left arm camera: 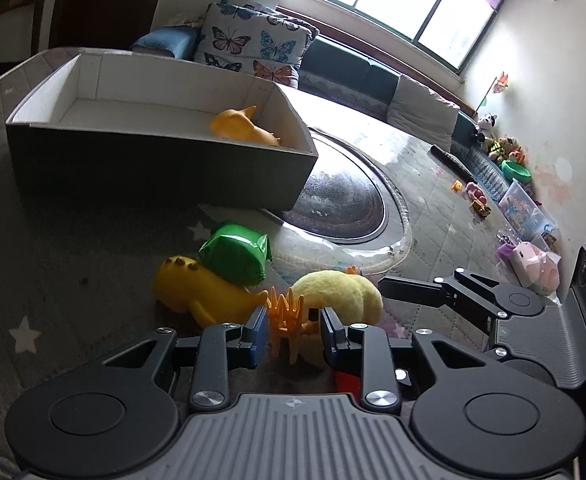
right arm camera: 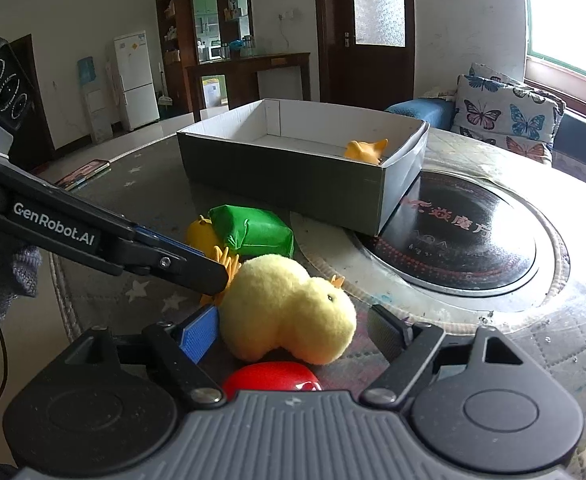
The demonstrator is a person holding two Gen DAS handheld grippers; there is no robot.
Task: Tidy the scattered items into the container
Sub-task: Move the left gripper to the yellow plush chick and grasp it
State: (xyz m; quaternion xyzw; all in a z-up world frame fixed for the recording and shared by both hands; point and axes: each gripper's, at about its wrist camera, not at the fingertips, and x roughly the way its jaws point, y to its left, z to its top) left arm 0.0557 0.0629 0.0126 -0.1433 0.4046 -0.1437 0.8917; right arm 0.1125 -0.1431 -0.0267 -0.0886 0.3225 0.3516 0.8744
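The grey box (right arm camera: 293, 184) stands on the desk (right arm camera: 133, 184) with one orange rubber toy (right arm camera: 365, 151) inside, at its near right corner. In front of the box lie a green packet (right arm camera: 253, 230), a yellow dinosaur toy (left arm camera: 201, 292), a spiky orange toy (left arm camera: 287, 320) and a yellow plush chick (right arm camera: 289, 312). The left hand-held gripper (left arm camera: 291, 332) is narrowly open, its pads flanking the spiky orange toy. The right hand-held gripper (right arm camera: 293, 332) is wide open around the plush chick, and a red object (right arm camera: 271, 376) lies just beneath it.
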